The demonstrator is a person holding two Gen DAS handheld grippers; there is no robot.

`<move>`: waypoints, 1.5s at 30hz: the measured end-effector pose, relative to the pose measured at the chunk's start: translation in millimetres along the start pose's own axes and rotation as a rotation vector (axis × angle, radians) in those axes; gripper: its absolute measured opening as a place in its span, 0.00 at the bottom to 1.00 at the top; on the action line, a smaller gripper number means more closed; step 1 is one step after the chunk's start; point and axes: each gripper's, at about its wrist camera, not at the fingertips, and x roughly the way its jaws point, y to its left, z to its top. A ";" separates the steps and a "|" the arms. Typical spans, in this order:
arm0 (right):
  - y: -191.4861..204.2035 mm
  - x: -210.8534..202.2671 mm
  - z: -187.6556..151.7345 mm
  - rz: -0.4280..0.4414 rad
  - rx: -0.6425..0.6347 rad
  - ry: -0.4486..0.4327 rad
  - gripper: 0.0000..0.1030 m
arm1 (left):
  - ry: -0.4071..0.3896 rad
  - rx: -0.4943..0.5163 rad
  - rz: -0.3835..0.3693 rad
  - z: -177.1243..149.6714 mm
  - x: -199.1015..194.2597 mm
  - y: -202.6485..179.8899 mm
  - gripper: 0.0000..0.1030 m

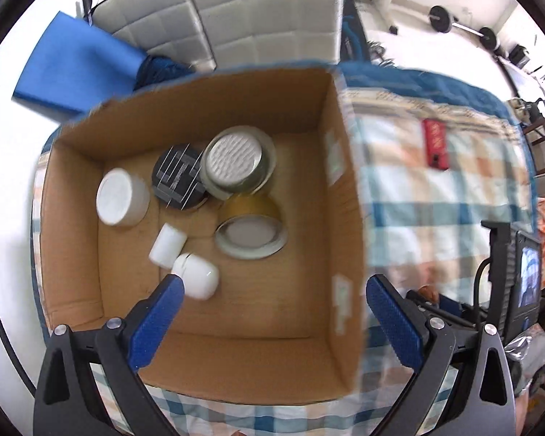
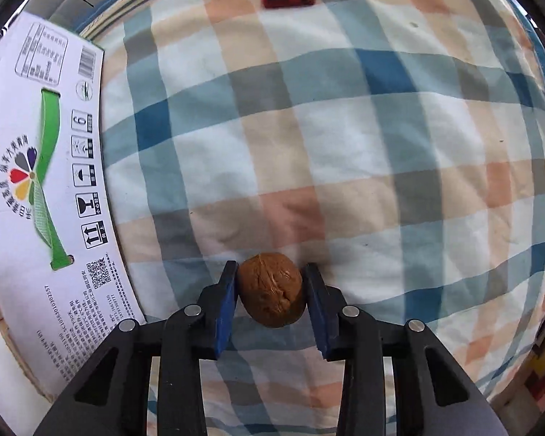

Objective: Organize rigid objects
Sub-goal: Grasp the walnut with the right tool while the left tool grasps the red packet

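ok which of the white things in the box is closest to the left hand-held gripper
The rounded white case, right beside the left hand-held gripper; the small cylinder and white jar lie farther back.

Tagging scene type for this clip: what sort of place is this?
Most likely a bedroom at home that doubles as a workout space: a checked bedsheet over a soft surface, a padded white headboard, and barbell weights in the background.
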 end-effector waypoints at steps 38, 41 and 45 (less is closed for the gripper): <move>-115.3 -57.8 156.0 -0.033 0.114 -0.083 0.37 | 0.151 0.239 -0.116 142.9 121.9 -175.8 0.30; -99.1 -71.8 147.2 -0.030 0.087 -0.105 0.37 | 0.117 0.225 -0.133 135.2 100.3 -163.6 0.30; -73.9 -94.3 131.3 -0.025 0.052 -0.138 0.37 | 0.055 0.211 -0.160 122.6 64.4 -143.3 0.30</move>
